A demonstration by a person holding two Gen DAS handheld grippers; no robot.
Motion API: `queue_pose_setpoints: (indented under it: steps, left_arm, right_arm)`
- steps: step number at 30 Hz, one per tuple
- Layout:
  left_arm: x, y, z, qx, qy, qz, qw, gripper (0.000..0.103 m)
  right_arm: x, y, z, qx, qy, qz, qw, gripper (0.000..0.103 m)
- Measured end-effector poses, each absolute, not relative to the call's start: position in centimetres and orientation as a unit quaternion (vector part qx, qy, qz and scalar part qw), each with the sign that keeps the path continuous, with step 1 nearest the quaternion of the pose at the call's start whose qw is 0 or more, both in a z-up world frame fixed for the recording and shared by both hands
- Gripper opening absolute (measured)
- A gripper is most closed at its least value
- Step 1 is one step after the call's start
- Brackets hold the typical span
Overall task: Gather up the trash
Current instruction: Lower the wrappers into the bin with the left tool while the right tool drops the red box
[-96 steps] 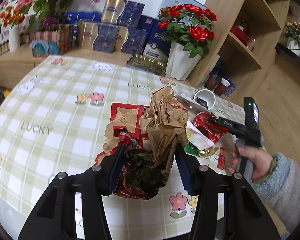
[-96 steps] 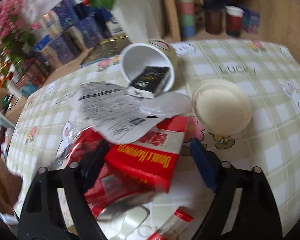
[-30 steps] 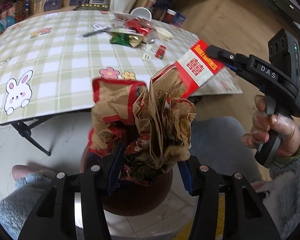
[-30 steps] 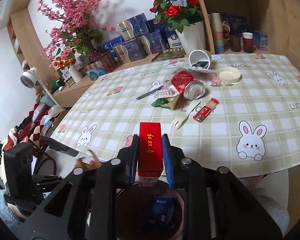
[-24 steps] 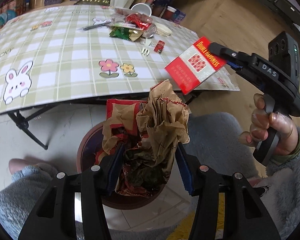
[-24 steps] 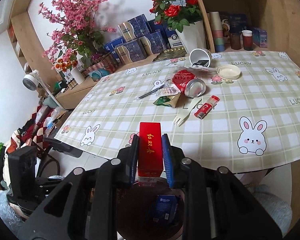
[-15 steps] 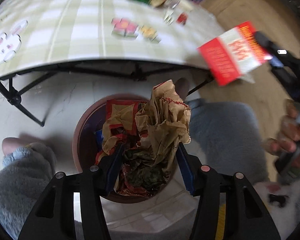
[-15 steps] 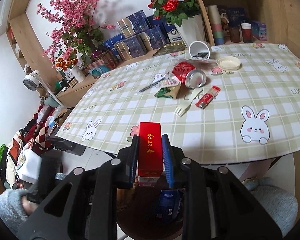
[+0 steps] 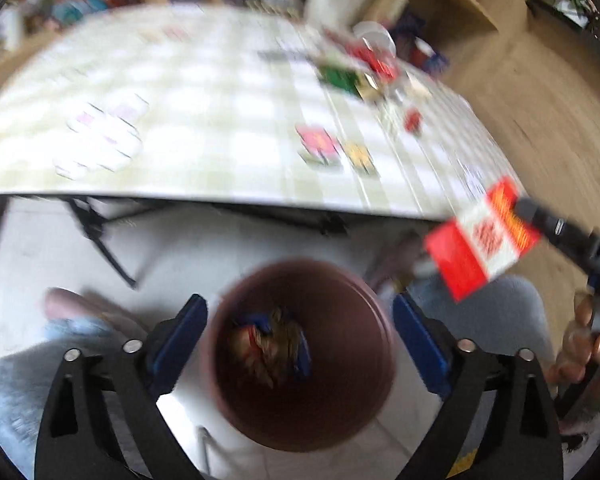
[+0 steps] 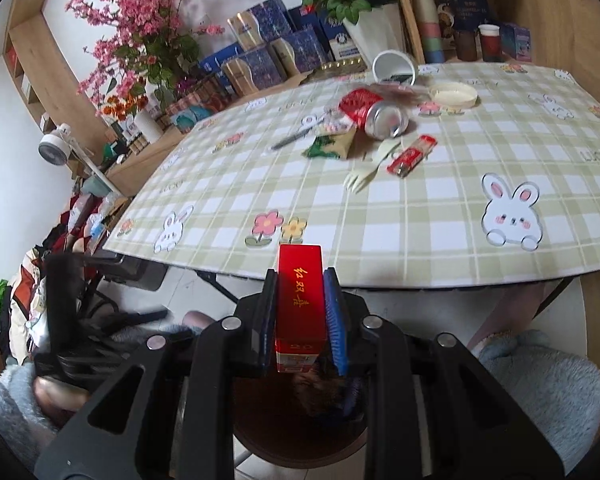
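My left gripper (image 9: pixel 296 316) hangs over the brown bin (image 9: pixel 340 420) on the floor, its jaws opening wide with nothing between them. The crumpled brown paper wad (image 9: pixel 272 348) lies at the bottom of the bin. My right gripper (image 10: pixel 300 308) is shut on a red cigarette box (image 10: pixel 300 300), held above the bin (image 10: pixel 268 432). In the left wrist view the same red box (image 9: pixel 482 240) shows at the right, above the bin's rim. Trash remains on the table: a red can (image 10: pixel 374 114), a green wrapper (image 10: pixel 332 144), a plastic fork (image 10: pixel 370 172), a red lighter (image 10: pixel 412 156).
The checked tablecloth table (image 10: pixel 420 216) stands beyond the bin, with a tipped white cup (image 10: pixel 394 66) and a lid (image 10: pixel 454 94) at its far side. Table legs (image 9: pixel 100 236) stand near the bin. A person's fluffy sleeves and knees (image 10: pixel 540 384) flank it. Shelves and flower pots stand behind.
My left gripper has opened and the brown paper wad has fallen into the bin. The right gripper has sunk a little with the red box still in it.
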State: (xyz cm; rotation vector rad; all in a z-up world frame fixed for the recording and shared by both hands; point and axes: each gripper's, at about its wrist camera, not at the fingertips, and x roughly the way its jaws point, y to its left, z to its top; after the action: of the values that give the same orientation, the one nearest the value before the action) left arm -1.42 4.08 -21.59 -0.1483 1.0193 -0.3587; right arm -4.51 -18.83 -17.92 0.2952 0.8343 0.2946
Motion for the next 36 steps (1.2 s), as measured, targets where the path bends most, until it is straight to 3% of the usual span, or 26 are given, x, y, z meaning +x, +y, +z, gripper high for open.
queue_pose_setpoints:
  steps: [8, 16, 29, 32, 36]
  left_arm:
    - [-4.5, 6.8, -17.9, -0.088, 0.395, -0.086, 0.91, 0.097]
    - [-4.4, 8.2, -19.1, -0.108, 0.416, -0.063, 0.901, 0.097]
    - [-4.1, 8.4, -20.2, -0.12, 0.435, -0.057, 0.891, 0.097]
    - [-4.1, 8.5, -20.2, -0.119, 0.436, -0.056, 0.89, 0.097]
    - [-4.1, 8.4, -20.2, -0.117, 0.437, -0.053, 0.89, 0.097]
  right_arm:
    - [-4.0, -16.1, -21.5, 0.119, 0.465, 0.143, 0.866, 0.026]
    - [-3.8, -14.9, -25.3, 0.129, 0.537, 0.137, 0.822, 0.026]
    - [-3.7, -15.6, -26.2, 0.139, 0.555, 0.127, 0.81, 0.032]
    - [-3.7, -15.5, -26.0, 0.136, 0.553, 0.125, 0.813, 0.054]
    - [-3.7, -15.5, -25.5, 0.13, 0.541, 0.124, 0.822, 0.092]
